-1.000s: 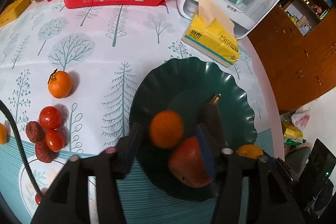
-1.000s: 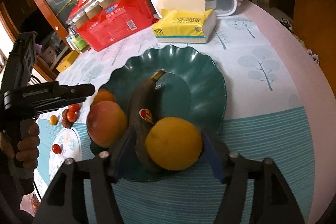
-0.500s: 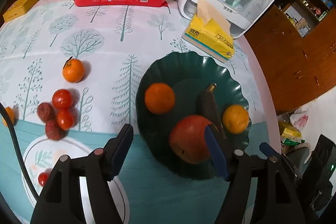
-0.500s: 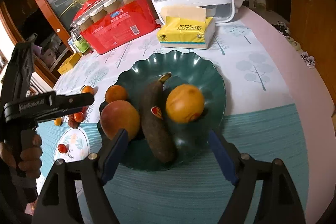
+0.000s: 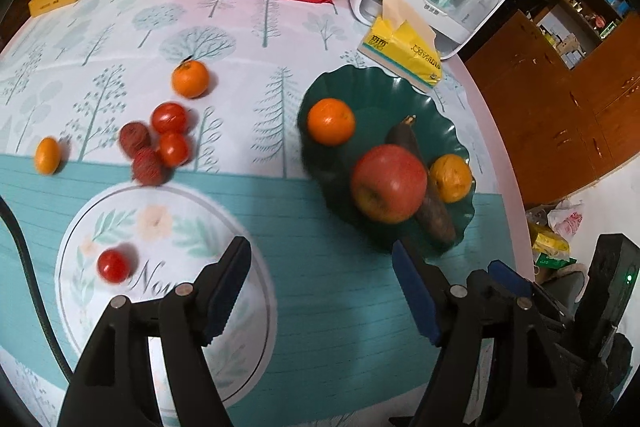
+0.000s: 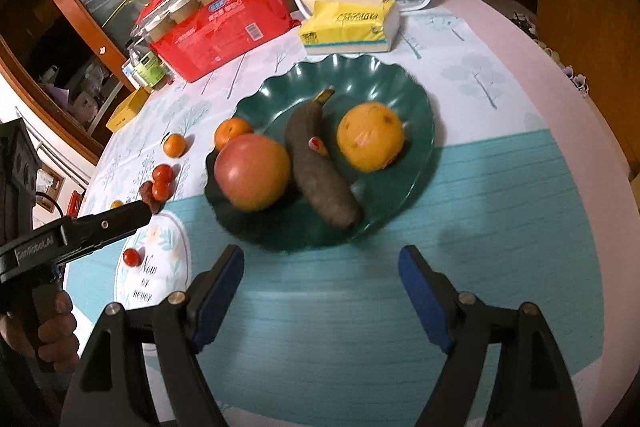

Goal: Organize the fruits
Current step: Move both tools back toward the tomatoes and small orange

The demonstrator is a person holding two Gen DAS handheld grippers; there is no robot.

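- Left wrist view: the left gripper (image 5: 322, 277) hangs over the counter (image 5: 328, 291) with its jaws released, just widened, nothing between them. The dark green scalloped plate (image 5: 448, 131) holds a red apple (image 5: 388, 183), two oranges and a blackened banana (image 5: 434, 211).
- Right wrist view: the right gripper (image 6: 320, 283) hangs before that plate, jaws released, empty, just widened. Small tomatoes (image 6: 162, 179) lie loose beyond the plate's left.

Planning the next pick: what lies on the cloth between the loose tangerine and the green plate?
Nothing: in the left wrist view only bare tree-print cloth separates the loose tangerine from the green plate.
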